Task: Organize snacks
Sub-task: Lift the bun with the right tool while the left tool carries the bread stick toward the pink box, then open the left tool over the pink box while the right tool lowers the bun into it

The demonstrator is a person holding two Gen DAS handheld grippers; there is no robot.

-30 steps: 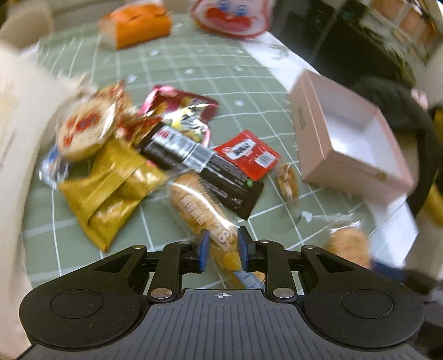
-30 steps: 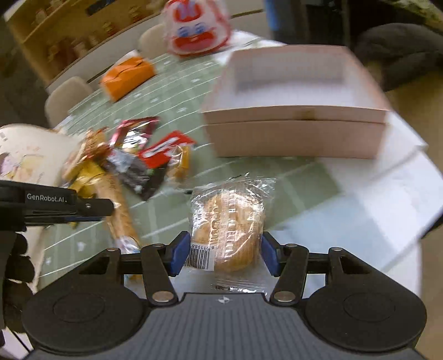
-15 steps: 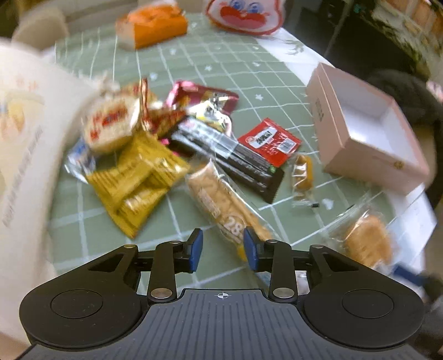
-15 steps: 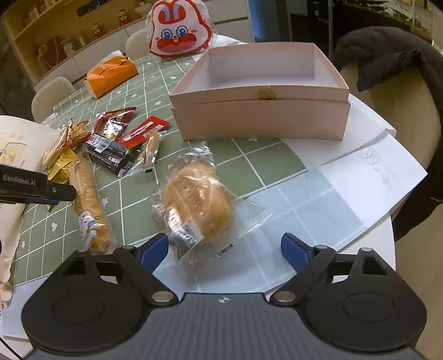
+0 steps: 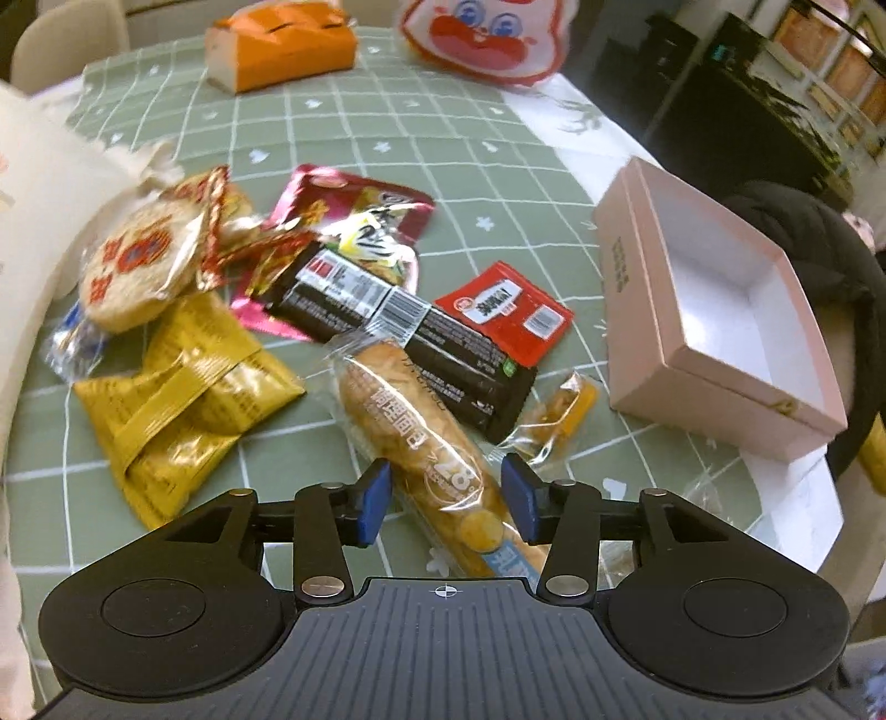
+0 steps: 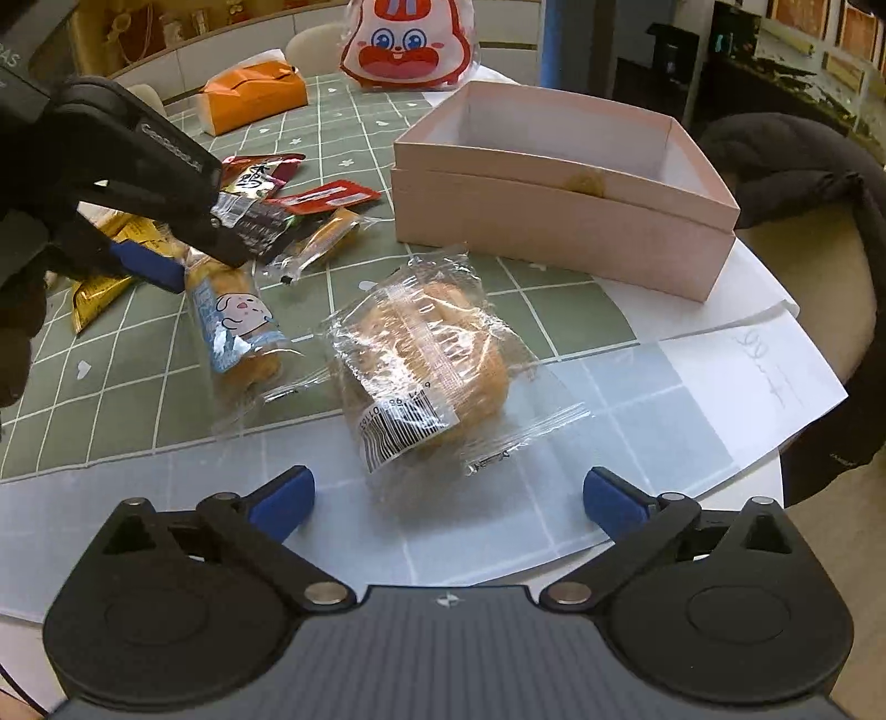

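In the left wrist view my left gripper (image 5: 447, 498) straddles the near end of a long bread stick packet (image 5: 421, 437). Its jaws are opening and the pads stand just off the wrapper. Behind it lies a snack pile: yellow packet (image 5: 183, 404), black bar (image 5: 410, 332), red sachet (image 5: 504, 313), round cracker (image 5: 138, 266). My right gripper (image 6: 448, 498) is opening wide with nothing between its pads. A round bread in clear wrap (image 6: 426, 365) lies on the table just ahead of it. The empty pink box (image 6: 554, 221) stands beyond. The left gripper (image 6: 188, 260) shows over the bread stick (image 6: 232, 315).
An orange tissue box (image 6: 255, 99) and a rabbit-face bag (image 6: 410, 44) sit at the table's far side. A cream tote bag (image 5: 33, 210) lies left of the pile. White paper (image 6: 720, 387) covers the near right edge. A dark jacket (image 6: 803, 183) hangs over a chair.
Both grippers have opened. The right one let go of the round bread, which now lies on the table. The left jaws widened around the bread stick.
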